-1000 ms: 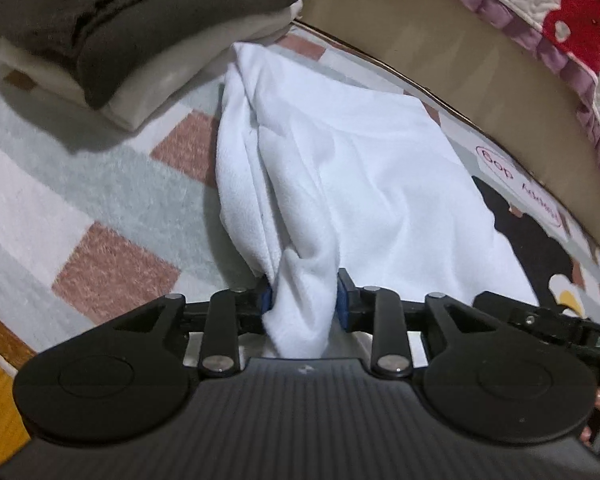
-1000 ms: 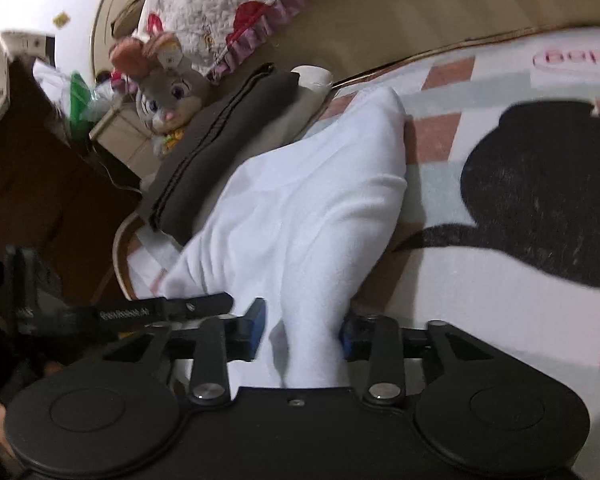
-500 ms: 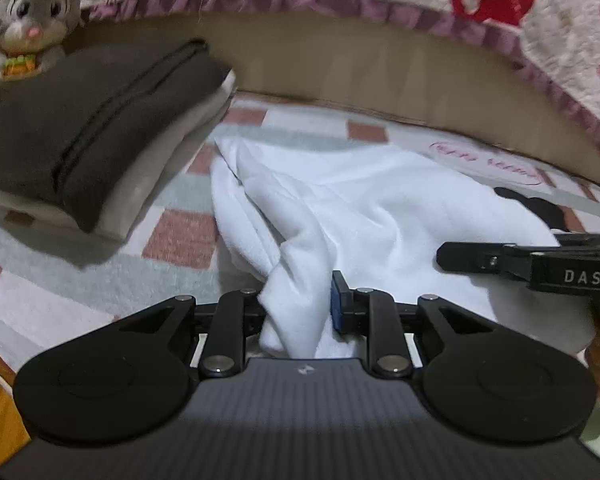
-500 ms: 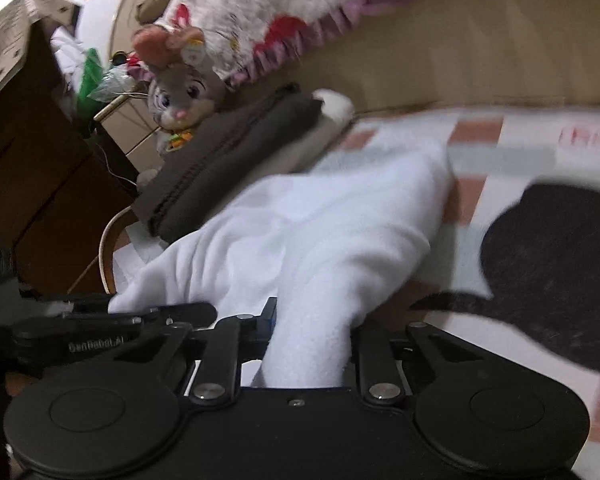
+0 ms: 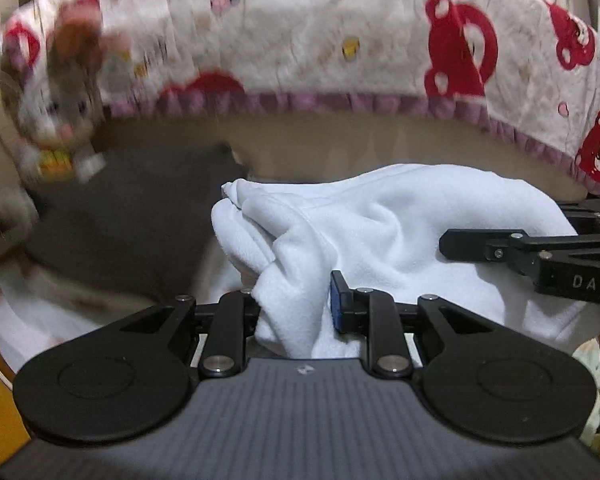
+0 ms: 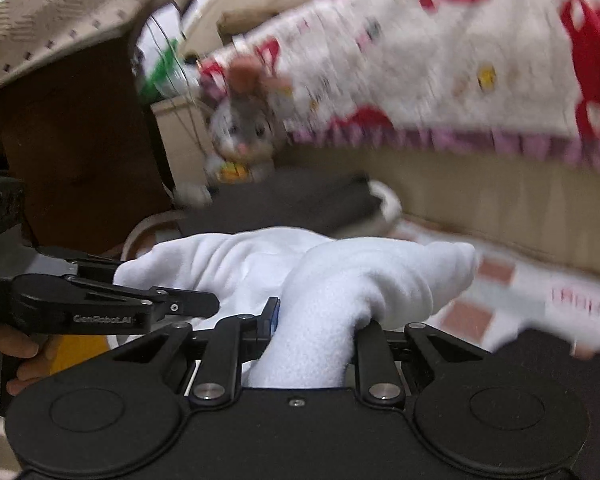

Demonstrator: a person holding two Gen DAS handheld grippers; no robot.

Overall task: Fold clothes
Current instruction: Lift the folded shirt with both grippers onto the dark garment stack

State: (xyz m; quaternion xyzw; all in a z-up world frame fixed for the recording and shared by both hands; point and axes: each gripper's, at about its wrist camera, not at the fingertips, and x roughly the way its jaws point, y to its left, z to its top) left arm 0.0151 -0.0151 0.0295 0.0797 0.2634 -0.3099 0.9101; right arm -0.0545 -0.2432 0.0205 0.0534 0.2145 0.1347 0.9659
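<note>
One quilt (image 5: 340, 40): red bear print, draped behind
One dark folded stack (image 5: 132, 224): beside the garment
One white fleece garment (image 5: 380, 220): soft, light, limp, held up between both tools; likely sags and bunches, so best taken at corners or edges
Two grippers: left gripper (image 5: 296, 300) and right gripper (image 6: 316, 324), each narrow, clamped on a bunch of fleece
One plush rabbit (image 6: 240, 132): blurred, at back

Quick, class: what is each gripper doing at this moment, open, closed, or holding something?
Left gripper: closed on a bunched fold of the white garment.
Right gripper: closed on another bunch of the same white garment.
</note>
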